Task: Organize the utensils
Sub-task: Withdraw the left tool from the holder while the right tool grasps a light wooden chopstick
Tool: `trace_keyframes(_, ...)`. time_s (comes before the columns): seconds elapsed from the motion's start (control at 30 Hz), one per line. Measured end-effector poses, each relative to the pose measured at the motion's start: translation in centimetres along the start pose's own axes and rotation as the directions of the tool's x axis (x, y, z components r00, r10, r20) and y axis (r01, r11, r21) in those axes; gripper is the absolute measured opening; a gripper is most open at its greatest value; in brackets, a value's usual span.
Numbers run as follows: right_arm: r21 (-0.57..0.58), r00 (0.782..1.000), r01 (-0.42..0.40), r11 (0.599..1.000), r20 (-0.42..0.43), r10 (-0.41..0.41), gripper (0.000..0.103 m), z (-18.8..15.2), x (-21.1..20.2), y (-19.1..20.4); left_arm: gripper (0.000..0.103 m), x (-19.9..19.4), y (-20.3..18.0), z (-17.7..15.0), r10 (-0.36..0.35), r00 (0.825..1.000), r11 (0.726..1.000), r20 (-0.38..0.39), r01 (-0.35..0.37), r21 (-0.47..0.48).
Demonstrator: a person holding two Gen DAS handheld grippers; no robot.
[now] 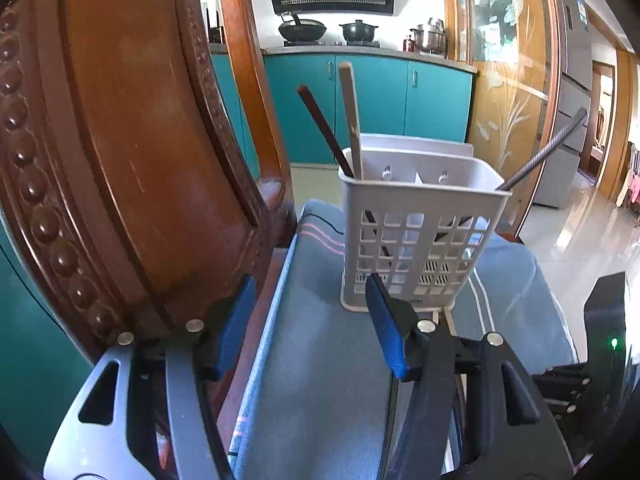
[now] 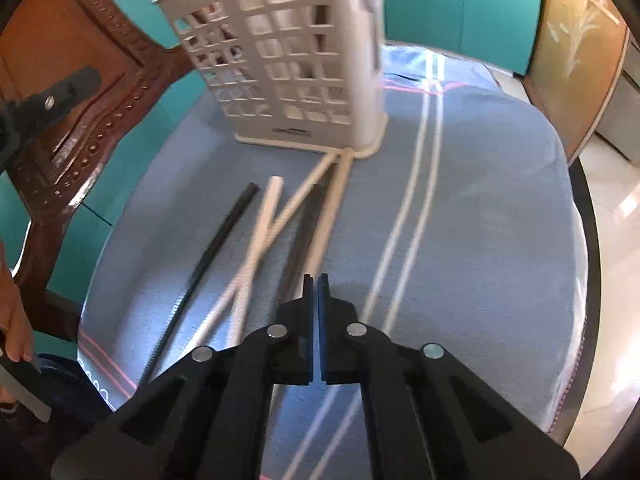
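Ahead of closed, empty right tongs (image 2: 315, 280), loose chopsticks (image 2: 256, 236), left tongs (image 1: 312, 320) wide, empty

bright daylight | floor (image 1: 580, 240) glare | right wrist motion-blurred | fisheye-warped, dark corners

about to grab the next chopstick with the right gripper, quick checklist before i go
1. Right gripper free to grasp: not ok, jaws shut, nothing seen between them.
2. Pale wooden chopsticks and black chopstick loose on the blue towel: ok.
3. Pale ones lie crossed: not ok for a single pick.
4. White plastic lattice utensil holder upright: ok.
5. Left gripper open, empty: ok.
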State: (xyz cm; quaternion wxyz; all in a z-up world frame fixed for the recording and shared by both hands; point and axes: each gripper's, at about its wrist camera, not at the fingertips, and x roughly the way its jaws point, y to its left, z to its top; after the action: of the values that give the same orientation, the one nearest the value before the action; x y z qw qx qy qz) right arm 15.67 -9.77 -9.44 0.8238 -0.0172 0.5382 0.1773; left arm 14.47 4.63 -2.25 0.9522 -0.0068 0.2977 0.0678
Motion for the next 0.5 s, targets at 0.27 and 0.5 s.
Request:
trace_keyframes(0.27,0.061,0.999,0.033,0.998,-0.013,-0.032,0.003,-0.3,-0.5,-2.4,0.064,1.0,0.0,-0.6,-0.035,0.997,0.999,-0.074,0.034,-0.019)
trace_keyframes(0.5,0.017,0.999,-0.014,1.000,0.031,0.013,0.031,-0.2,-0.9,-0.9,0.068,1.4,-0.2,-0.8,-0.042,0.995,0.999,-0.085,0.041,-0.021)
